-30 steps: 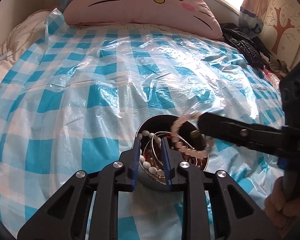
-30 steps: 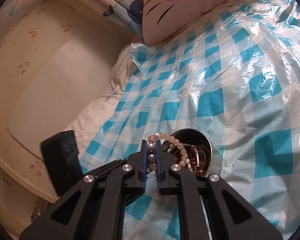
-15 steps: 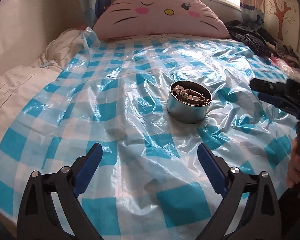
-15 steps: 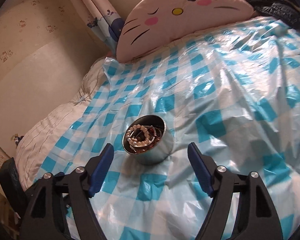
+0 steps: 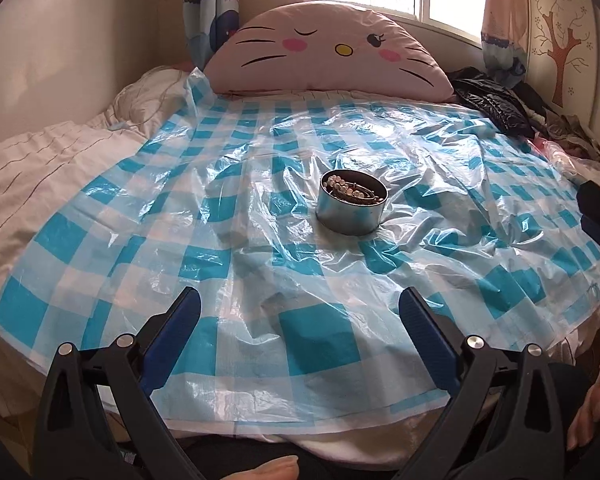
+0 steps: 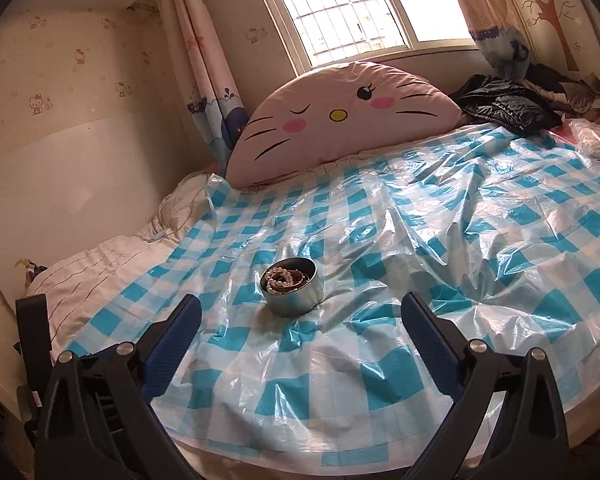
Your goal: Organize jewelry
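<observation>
Jewelry (image 5: 354,192) in tin (image 5: 350,216), alone on checkered plastic sheet (image 5: 260,264)

Cat pillow (image 5: 324,50), checked sheet (image 5: 260,200), curtains (image 6: 204,76).

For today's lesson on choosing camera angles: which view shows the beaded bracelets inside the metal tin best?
The right wrist view: it looks down into the metal tin, so the beaded bracelets show as coiled loops. The left wrist view sees the metal tin more side-on, so its wall hides all but the top beads.

left claw (image 5: 298,314) wide, right claw (image 6: 300,320) opening, empty
</observation>
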Tool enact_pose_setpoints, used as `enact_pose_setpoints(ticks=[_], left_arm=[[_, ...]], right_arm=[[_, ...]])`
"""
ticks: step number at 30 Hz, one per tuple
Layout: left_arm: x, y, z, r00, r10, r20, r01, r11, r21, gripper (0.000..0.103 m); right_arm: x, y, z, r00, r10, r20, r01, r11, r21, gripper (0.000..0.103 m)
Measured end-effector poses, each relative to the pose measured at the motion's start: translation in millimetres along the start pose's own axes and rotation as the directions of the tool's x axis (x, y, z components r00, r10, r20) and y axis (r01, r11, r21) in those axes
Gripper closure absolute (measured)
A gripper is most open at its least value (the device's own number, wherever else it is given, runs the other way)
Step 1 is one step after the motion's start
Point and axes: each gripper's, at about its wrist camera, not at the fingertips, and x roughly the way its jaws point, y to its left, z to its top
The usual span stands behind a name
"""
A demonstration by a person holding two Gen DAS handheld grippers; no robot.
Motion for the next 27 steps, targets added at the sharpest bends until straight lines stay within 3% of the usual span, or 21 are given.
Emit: enact_pose_setpoints(ticks=[4,7,12,27], left_arm=[[-7,-9,-7,1.0,0.008,0.023,-0.008,1.0,0.023,0.008],[-2,-16,-7,0.999,0.029,0.017,-0.03,0.998,0.059,0.008],[2,-18,-8,0.999,0.035,0.024,-0.037,0.997,0.073,0.008],[19,-8,-7,1.0,0.011,0.003,-0.012,0.999,0.045,0.008]], right_arm=[[11,12,-23,0.999,-0.048,-0.016,0.046,0.995,-0.089,0.007],[5,15,-22,0.999,-0.017,0.034,0.019,0.997,-0.08,0.007],[19,6,-21,1.0,-0.018,0.007,0.018,1.0,-0.024,0.007],[33,12,-21,0.999,-0.041,-0.017,0.04,0.997,-0.065,0.007]])
